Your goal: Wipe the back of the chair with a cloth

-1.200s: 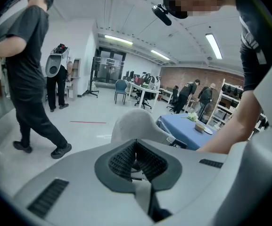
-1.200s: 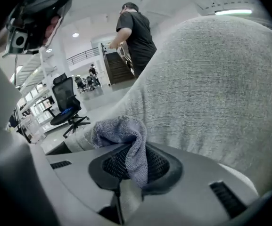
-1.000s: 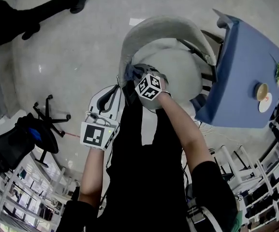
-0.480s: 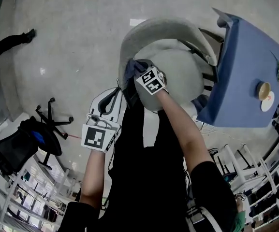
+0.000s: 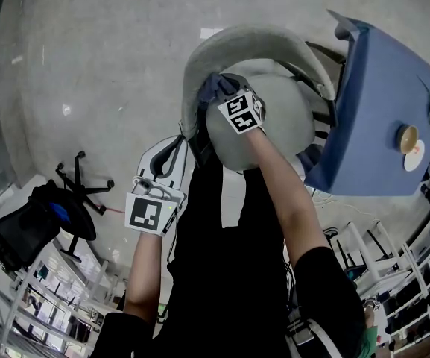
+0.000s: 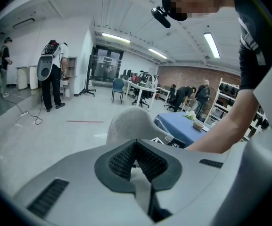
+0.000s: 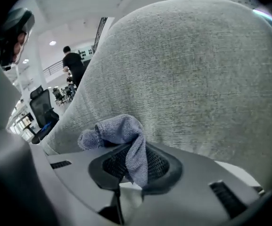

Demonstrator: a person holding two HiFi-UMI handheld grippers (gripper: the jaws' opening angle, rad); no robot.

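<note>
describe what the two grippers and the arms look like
Both the left gripper and right gripper are pale grey moulded shells with dark ribbed pads. Each carries a white cube printed with black square markers. The person wears a black short-sleeved top.

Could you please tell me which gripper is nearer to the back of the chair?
Right. The right gripper holds its cloth at the chair back; the left gripper hangs well short of it, empty.
</note>
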